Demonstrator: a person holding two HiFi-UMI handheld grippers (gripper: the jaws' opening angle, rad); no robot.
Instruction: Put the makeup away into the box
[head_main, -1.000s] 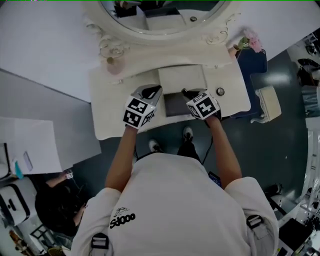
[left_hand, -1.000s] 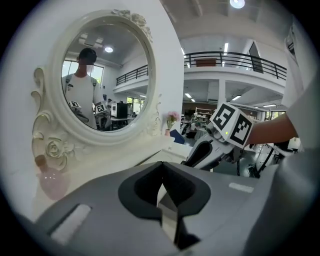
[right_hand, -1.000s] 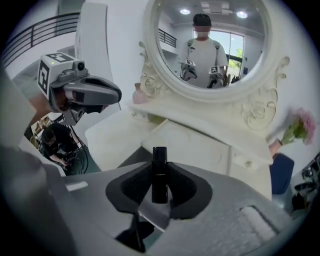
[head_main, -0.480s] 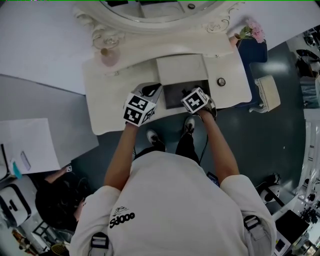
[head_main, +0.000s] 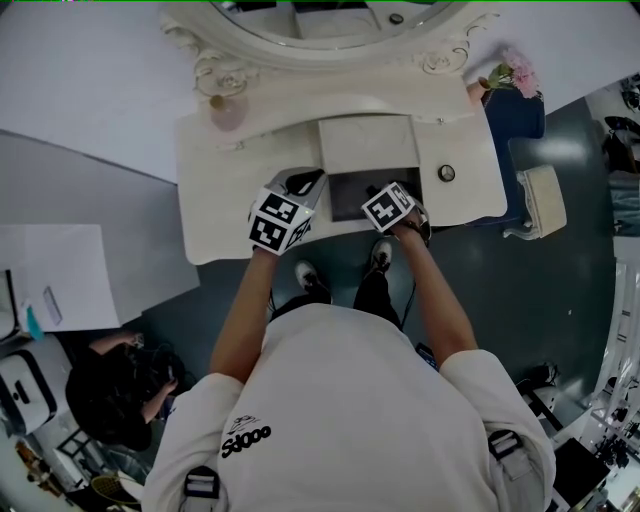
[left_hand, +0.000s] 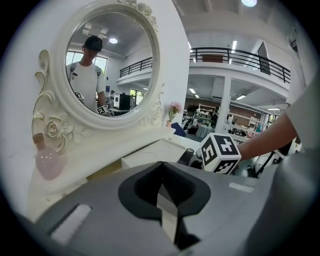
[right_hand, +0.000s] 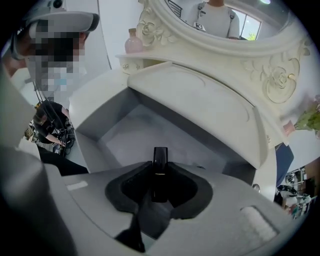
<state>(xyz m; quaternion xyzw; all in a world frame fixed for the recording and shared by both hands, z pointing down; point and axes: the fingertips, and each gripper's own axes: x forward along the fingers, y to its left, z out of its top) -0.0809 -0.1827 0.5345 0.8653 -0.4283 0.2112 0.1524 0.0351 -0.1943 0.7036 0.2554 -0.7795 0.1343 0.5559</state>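
Note:
My right gripper (right_hand: 159, 186) is shut on a slim black makeup tube (right_hand: 160, 167), which stands upright between the pads. It points steeply down over the open grey box (right_hand: 142, 131) sunk in the vanity top, its cream lid (right_hand: 200, 107) raised behind. In the head view the right gripper (head_main: 376, 192) hangs at the front right of the box (head_main: 348, 196). My left gripper (head_main: 300, 184) rests at the box's left edge, shut with nothing in it. The left gripper view shows its jaws (left_hand: 167, 212) closed, with the right gripper's marker cube (left_hand: 221, 152) beyond.
An ornate cream vanity (head_main: 230, 205) carries an oval mirror (head_main: 310, 25), a pink bottle (head_main: 227, 112) at the back left and a small round object (head_main: 446, 173) at the right. Pink flowers (head_main: 515, 78) and a stool (head_main: 540, 200) stand to the right. A person (head_main: 125, 375) crouches at lower left.
The right gripper has sunk with the black tube, down toward the open box and closer to its front edge. The left gripper dropped slightly.

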